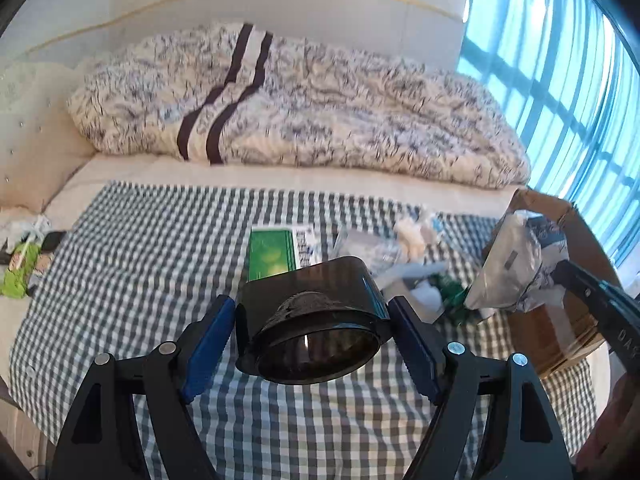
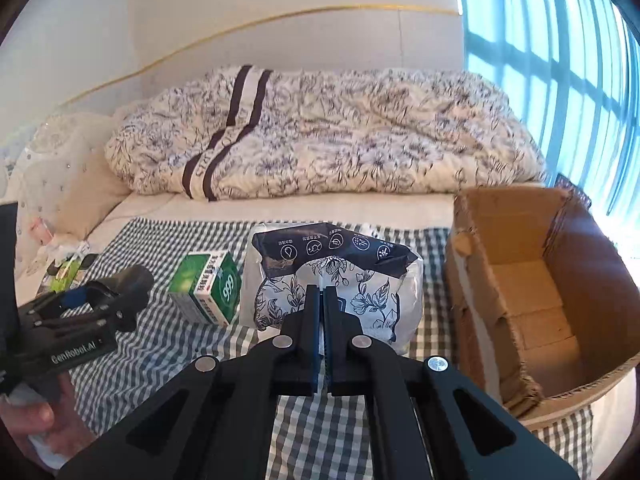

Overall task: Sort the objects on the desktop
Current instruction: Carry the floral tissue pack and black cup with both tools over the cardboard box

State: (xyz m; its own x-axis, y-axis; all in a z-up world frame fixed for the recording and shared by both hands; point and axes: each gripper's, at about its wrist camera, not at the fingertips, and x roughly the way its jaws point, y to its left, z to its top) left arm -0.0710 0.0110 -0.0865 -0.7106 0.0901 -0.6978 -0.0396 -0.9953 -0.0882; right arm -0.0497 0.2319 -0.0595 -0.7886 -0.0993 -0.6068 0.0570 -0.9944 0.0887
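**Desk:** What have you got in the left one?

**Me:** My left hand-held gripper (image 1: 310, 332) has a dark, glossy black container (image 1: 312, 320) between its blue pads (image 1: 208, 344). It lies on its side with the round open mouth facing my camera. The pads sit at either flank of it; whether they press on it or just bracket it, I cannot tell for sure, but it looks lifted above the checked cloth (image 1: 140, 248).

**Desk:** And the right?

**Me:** My right hand-held gripper (image 2: 322, 300) has its jaws nearly together, pinching the plastic of a floral-printed packet (image 2: 340, 264) with a dark top band of white icons. From the left camera, that packet (image 1: 512, 268) hangs over the near corner of the cardboard box (image 1: 576, 240).

**Desk:** Where is the box?

**Me:** It's on the right side of the cloth, open at the top, torn along its near edge (image 2: 540, 288). I see only bare cardboard inside.

**Desk:** What else is lying about?

**Me:** A green-and-white carton (image 2: 208, 284) printed "999" sits on the cloth just left of the packet. Behind the black container I see crumpled clear wrappers and white scraps (image 1: 400, 248). A lime-green snack wrapper (image 1: 18, 276) lies at the far left edge. A patterned quilt (image 2: 320, 136) is heaped along the bed behind.
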